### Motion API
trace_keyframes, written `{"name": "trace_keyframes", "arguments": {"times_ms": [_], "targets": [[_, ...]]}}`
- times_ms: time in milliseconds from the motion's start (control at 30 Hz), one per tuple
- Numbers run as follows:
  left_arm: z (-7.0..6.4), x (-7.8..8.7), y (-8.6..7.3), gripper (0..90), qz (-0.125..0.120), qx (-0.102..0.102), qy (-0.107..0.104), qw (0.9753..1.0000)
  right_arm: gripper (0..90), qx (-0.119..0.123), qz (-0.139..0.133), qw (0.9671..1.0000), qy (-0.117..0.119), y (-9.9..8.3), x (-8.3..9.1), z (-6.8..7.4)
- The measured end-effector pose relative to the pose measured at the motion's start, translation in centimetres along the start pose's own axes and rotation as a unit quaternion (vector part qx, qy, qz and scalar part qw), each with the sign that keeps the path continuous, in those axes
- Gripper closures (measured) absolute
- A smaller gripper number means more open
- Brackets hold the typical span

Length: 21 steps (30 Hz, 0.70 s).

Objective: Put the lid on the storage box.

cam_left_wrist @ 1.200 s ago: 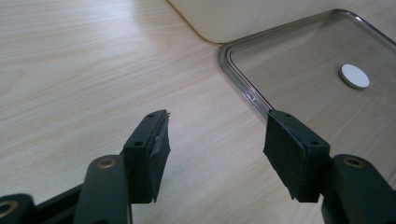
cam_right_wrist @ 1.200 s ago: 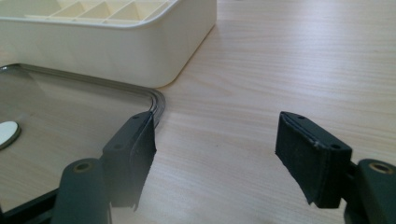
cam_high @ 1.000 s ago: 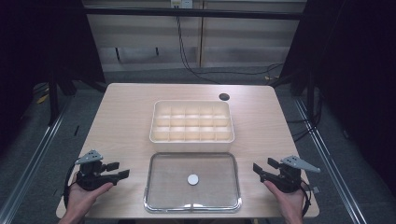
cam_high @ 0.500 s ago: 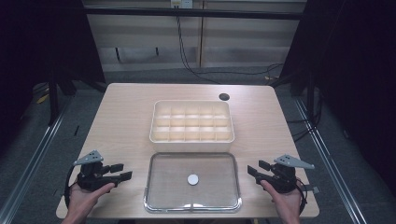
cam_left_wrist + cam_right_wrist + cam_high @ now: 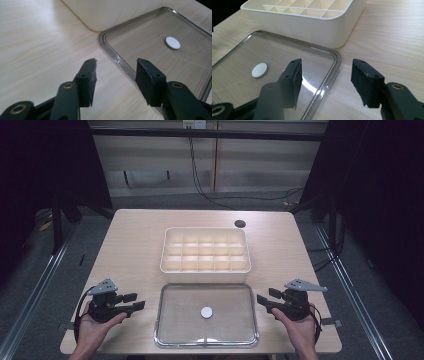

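A clear rectangular lid (image 5: 230, 320) lies flat at the table's front centre, with a small white disc (image 5: 206, 312) on its middle. Behind it stands a cream box (image 5: 205, 250) divided into several compartments that look bare. My left gripper (image 5: 134, 300) sits open just left of the lid, held in a hand. My right gripper (image 5: 266, 297) is open at the lid's right edge. In the left gripper view the open left gripper (image 5: 116, 62) hovers over the lid's rim (image 5: 110, 53), the disc (image 5: 172, 42) beyond. In the right gripper view the open right gripper (image 5: 327, 62) straddles the lid's rim (image 5: 337, 60), the disc (image 5: 259, 70) to its left.
The wooden table (image 5: 135, 245) has bare surface left and right of the box. A dark round hole (image 5: 240, 224) sits behind the box. Dark floor, rails and cables surround the table.
My right gripper has slid left, up to the lid's right edge. My left gripper has barely shifted.
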<state>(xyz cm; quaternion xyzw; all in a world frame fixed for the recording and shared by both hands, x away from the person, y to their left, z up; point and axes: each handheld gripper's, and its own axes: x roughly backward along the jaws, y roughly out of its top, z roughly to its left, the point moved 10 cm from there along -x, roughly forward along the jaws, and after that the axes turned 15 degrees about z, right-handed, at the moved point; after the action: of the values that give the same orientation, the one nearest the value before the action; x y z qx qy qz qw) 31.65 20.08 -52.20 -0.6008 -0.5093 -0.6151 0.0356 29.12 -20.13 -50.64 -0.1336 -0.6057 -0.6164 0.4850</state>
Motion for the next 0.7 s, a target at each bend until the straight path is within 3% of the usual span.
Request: {"name": "trace_keyframes", "arguments": {"times_ms": [133, 267, 367, 433, 567, 700], "targets": [[0.0, 0.3, 1.1, 54.9, -0.015, 0.001, -0.002, 0.9999, 38.5, -0.005, 0.018, 0.9998, 0.004, 0.5, -0.6, 0.1], [-0.2, -0.2, 1.6, 57.4, -0.01, -0.021, 0.001, 0.9997, 36.0, -0.003, 0.033, 0.9994, 0.006, 0.7, -1.5, 0.0], [-0.8, -1.0, 1.5, 56.8, 0.016, -0.044, 0.008, 0.9989, 35.7, 0.001, 0.043, 0.9991, 0.003, 0.9, -2.3, -0.1], [-1.0, -1.3, 1.3, 57.4, 0.03, -0.03, -0.001, 0.9991, 35.8, -0.002, 0.048, 0.9988, 0.006, 1.0, -2.8, 0.0], [-1.1, -2.2, 1.4, 53.6, 0.036, -0.001, -0.031, 0.9989, 35.6, -0.003, 0.061, 0.998, 0.013, 1.0, -3.9, 0.0], [-1.2, -3.3, 1.4, 49.8, 0.05, 0.002, -0.03, 0.9983, 33.7, -0.001, 0.066, 0.9976, 0.018, 0.9, -4.5, -0.1]]}}
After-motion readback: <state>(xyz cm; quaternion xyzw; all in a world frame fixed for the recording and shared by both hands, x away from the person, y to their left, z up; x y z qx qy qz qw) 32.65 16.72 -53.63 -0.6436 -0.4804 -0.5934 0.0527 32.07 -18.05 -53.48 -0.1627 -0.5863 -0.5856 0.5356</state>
